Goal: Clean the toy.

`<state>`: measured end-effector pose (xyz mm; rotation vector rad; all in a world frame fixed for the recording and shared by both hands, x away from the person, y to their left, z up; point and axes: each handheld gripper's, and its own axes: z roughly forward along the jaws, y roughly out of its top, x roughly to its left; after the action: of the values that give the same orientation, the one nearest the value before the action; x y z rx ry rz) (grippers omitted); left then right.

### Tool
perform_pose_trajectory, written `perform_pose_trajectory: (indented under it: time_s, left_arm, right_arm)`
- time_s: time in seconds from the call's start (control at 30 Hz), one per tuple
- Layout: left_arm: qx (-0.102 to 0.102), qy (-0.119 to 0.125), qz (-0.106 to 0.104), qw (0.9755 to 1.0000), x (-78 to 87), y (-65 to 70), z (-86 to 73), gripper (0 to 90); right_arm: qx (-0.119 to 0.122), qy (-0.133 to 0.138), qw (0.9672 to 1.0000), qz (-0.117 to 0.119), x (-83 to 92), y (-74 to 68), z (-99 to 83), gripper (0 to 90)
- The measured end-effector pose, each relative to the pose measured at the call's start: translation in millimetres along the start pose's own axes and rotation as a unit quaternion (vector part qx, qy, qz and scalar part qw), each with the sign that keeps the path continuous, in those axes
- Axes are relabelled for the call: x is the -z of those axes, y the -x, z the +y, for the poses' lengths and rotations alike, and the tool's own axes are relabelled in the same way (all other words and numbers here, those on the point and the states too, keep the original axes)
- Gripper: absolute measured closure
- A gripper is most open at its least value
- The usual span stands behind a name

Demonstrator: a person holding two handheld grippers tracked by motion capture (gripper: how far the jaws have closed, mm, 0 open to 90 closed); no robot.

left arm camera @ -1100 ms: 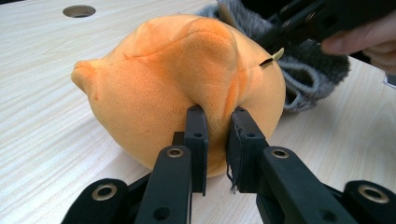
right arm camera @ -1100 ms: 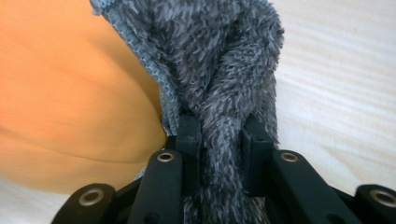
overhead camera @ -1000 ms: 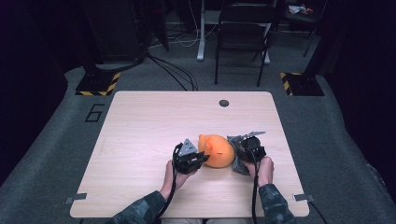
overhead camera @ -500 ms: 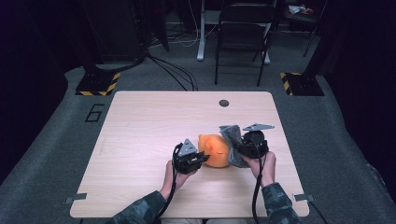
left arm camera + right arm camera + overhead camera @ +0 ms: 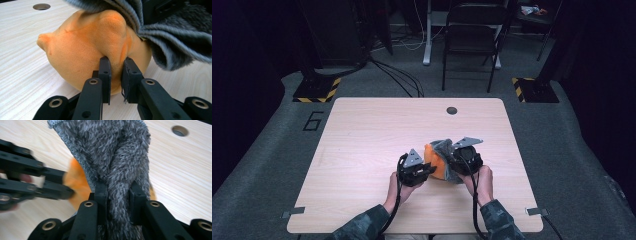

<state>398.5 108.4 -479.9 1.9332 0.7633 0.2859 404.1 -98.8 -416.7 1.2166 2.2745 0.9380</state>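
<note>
Orange plush toy (image 5: 92, 50) on wooden table (image 5: 362, 150), right of centre toward five o'clock. Left gripper (image 5: 116, 75) at toy's nine o'clock, clenched on a fold of orange plush. Right gripper (image 5: 117, 197) at toy's three o'clock, grasping grey fuzzy cloth (image 5: 112, 152), bunched and draped over toy's top. Round hole (image 5: 452, 110) toward table's twelve o'clock edge.
</note>
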Motion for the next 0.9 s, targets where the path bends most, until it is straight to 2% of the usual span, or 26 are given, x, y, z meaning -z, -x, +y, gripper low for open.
perform_pose_trajectory:
  time_s: [0.27, 0.37, 0.47, 0.6, 0.77, 0.9]
  left_arm:
    - [-0.001, -0.001, -0.001, 1.0, 0.1, -0.4, -0.2, 79.0]
    - [-0.001, 0.0, -0.002, 1.0, 0.1, -0.4, -0.2, 79.0]
    - [-0.005, -0.002, -0.002, 1.0, 0.1, 0.1, 0.1, 79.0]
    - [-0.004, -0.002, -0.003, 1.0, 0.2, -0.3, 0.0, 79.0]
    - [-0.004, -0.002, -0.003, 1.0, 0.1, -0.1, -0.1, 79.0]
    - [-0.004, 0.0, -0.002, 1.0, 0.0, -0.3, -0.2, 79.0]
  right_arm:
    - [-0.025, -0.015, 0.9995, -0.009, -5.1, 21.1, -8.5, 73.4]
    - [-0.036, -0.025, 0.9988, -0.02, -8.8, 28.3, -12.9, 73.4]
    - [-0.056, -0.027, 0.998, -0.007, -12.3, 38.0, -18.0, 73.3]
    - [-0.056, -0.038, 0.9974, -0.027, -16.5, 43.3, -21.9, 73.3]
    - [-0.071, -0.053, 0.9955, -0.035, -23.9, 51.2, -29.5, 73.4]
    - [-0.074, -0.069, 0.9939, -0.043, -33.4, 57.6, -37.2, 73.3]
